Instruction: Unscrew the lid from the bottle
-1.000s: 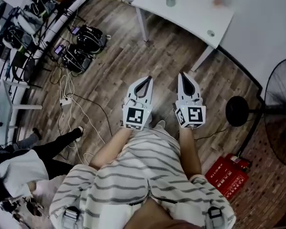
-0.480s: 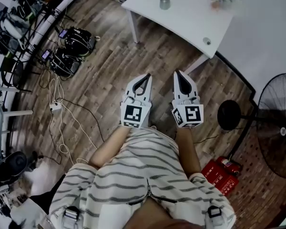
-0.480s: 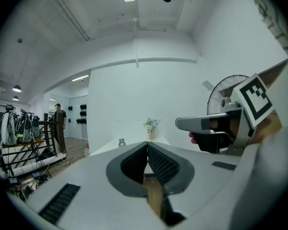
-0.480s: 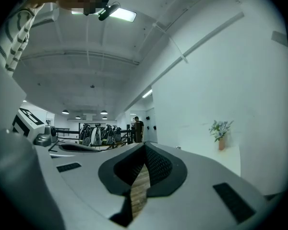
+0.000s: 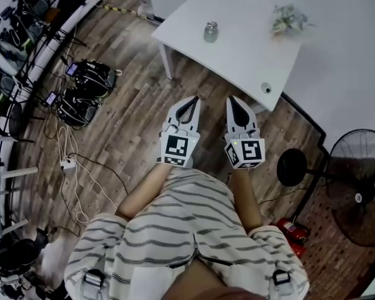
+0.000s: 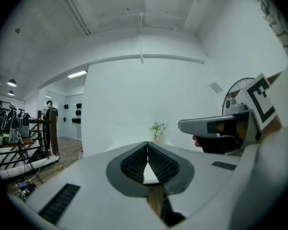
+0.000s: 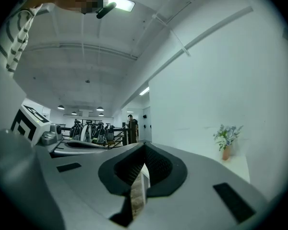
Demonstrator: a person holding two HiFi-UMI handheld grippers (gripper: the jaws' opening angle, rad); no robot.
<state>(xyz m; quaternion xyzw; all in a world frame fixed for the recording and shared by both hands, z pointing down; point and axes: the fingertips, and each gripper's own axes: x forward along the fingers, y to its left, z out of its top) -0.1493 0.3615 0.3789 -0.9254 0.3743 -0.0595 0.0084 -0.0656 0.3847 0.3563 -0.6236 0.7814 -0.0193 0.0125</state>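
The bottle [image 5: 210, 31], small and grey with a lid on top, stands upright near the left corner of a white table [image 5: 237, 64] in the head view. My left gripper [image 5: 194, 99] and right gripper [image 5: 232, 99] are held side by side over the wood floor, short of the table's near edge and well apart from the bottle. Both point toward the table with jaws shut and nothing between them. In the left gripper view the left gripper [image 6: 147, 145] has its pads meeting. The right gripper view shows the same of the right gripper [image 7: 144, 146]. Neither gripper view shows the bottle.
A potted plant [image 5: 287, 19] and a small round fitting [image 5: 266, 88] are on the table. A standing fan [image 5: 356, 192] and a red box [image 5: 292, 232] lie to the right. Bags and cables [image 5: 81, 92] crowd the floor on the left, beside racks [image 5: 25, 24].
The table and bottle have drawn nearer and lower in the head view as the person walked forward. Both grippers stayed shut and side by side. The person at lower left dropped out of view.
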